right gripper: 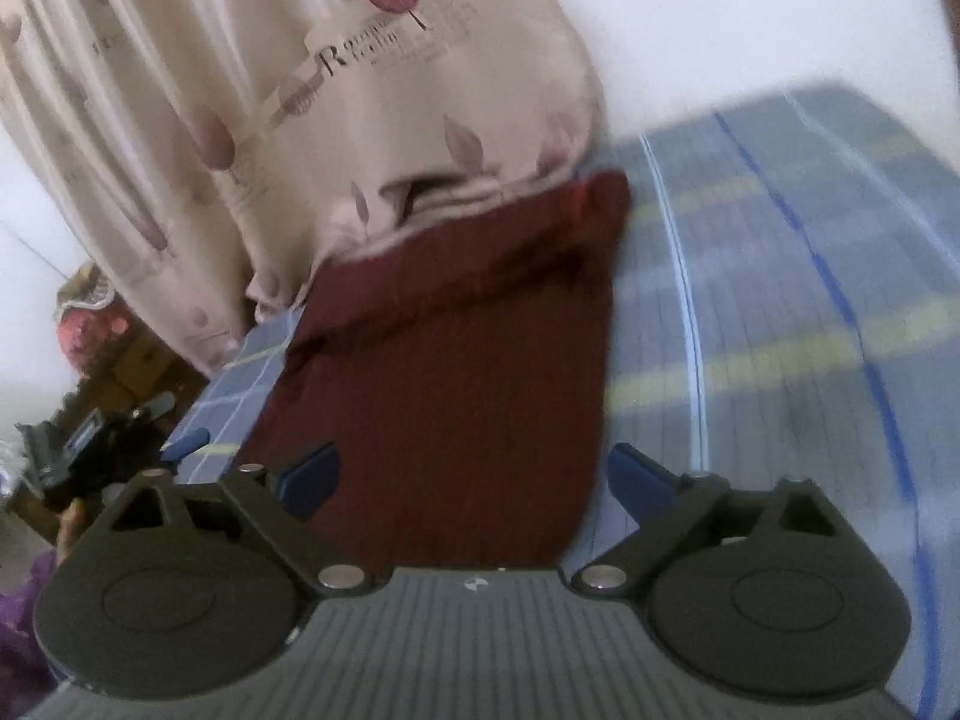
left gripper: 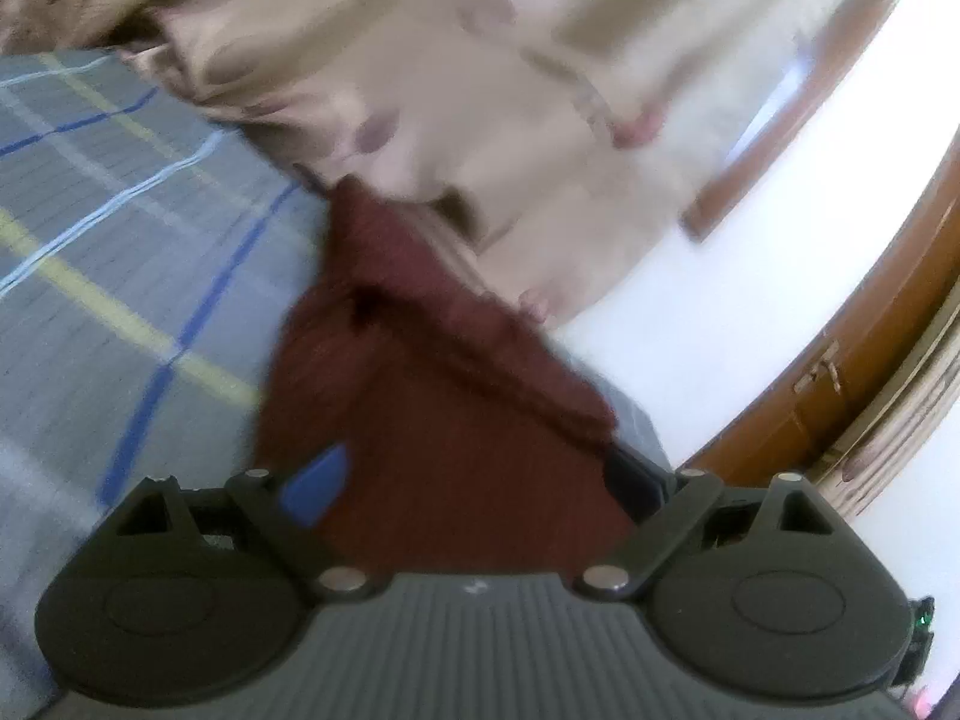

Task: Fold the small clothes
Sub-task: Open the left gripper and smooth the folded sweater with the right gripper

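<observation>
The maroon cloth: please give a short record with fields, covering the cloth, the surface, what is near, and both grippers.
item: maroon cloth, ribbed, far edge rumpled
surface: grey plaid sheet
behind it: beige leaf-print fabric, overlapping the cloth's far edge
left gripper: fingers spread, cloth between them
right gripper: fingers spread, astride the cloth's near part
grasp: neither one is closed on the cloth
image quality: blurred

Printed lettering on the beige quilt

In the right wrist view the beige leaf-patterned quilt [right gripper: 288,120] carries a dark printed motif with a large capital "R" at its start; the smaller letters after it are too blurred to read. A fainter "R" repeats near the quilt's top edge. The left wrist view shows no readable text.
</observation>
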Motion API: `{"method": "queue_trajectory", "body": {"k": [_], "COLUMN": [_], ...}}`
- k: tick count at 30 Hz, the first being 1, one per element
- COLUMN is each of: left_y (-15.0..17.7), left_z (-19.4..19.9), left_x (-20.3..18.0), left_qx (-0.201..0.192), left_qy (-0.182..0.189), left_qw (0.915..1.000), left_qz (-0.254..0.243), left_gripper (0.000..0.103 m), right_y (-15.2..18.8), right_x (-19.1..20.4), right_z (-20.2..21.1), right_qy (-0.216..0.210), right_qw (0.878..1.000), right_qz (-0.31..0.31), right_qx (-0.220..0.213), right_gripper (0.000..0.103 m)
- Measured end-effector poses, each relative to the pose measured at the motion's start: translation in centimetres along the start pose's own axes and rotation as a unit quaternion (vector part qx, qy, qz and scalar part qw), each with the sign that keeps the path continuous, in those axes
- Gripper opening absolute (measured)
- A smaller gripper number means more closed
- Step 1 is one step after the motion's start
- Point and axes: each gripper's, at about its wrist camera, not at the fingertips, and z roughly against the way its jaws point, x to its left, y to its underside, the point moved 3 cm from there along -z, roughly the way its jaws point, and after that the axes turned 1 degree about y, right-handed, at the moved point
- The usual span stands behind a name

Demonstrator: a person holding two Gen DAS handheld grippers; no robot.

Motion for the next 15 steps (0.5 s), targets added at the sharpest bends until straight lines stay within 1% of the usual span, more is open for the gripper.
{"method": "queue_trajectory", "body": {"k": [2, 5, 7, 10, 11, 13, 15], "left_y": [1.0, 2.2, 2.8, 4.4, 5.0, 5.9, 6.7], "left_z": [1.6, 3.5, 4.0, 4.5, 4.4, 3.9, 3.1], "left_x": [0.5, 1.3, 1.7, 2.6, 2.9, 3.4, 3.6], "left_qx": [0.009, 0.016, 0.029, 0.06, 0.072, 0.091, 0.099], "left_qy": [-0.014, -0.023, -0.035, -0.037, -0.038, -0.039, -0.046], "left_qw": [0.9999, 0.9996, 0.999, 0.9974, 0.9964, 0.9949, 0.9939], "left_qz": [-0.003, 0.003, 0.002, 0.017, 0.023, 0.021, 0.012], "left_gripper": [0.094, 0.094, 0.094, 0.094, 0.094, 0.094, 0.094], "right_y": [2.8, 5.3, 5.5, 5.2, 5.3, 5.6, 5.9], "right_x": [0.5, 1.3, 1.7, 1.3, 1.0, 0.4, 0.1], "right_z": [2.0, 3.2, 3.1, 1.4, 0.8, -0.5, -1.4], "right_qy": [0.001, 0.002, -0.004, 0.002, -0.006, -0.008, -0.025], "right_qw": [1.0, 1.0, 1.0, 0.999, 0.999, 0.999, 0.998], "right_qz": [-0.012, -0.029, -0.024, -0.034, -0.038, -0.048, -0.061], "right_qx": [-0.003, -0.005, -0.016, -0.009, -0.005, 0.008, 0.017], "right_gripper": [0.094, 0.094, 0.097, 0.097, 0.093, 0.089, 0.084]}}
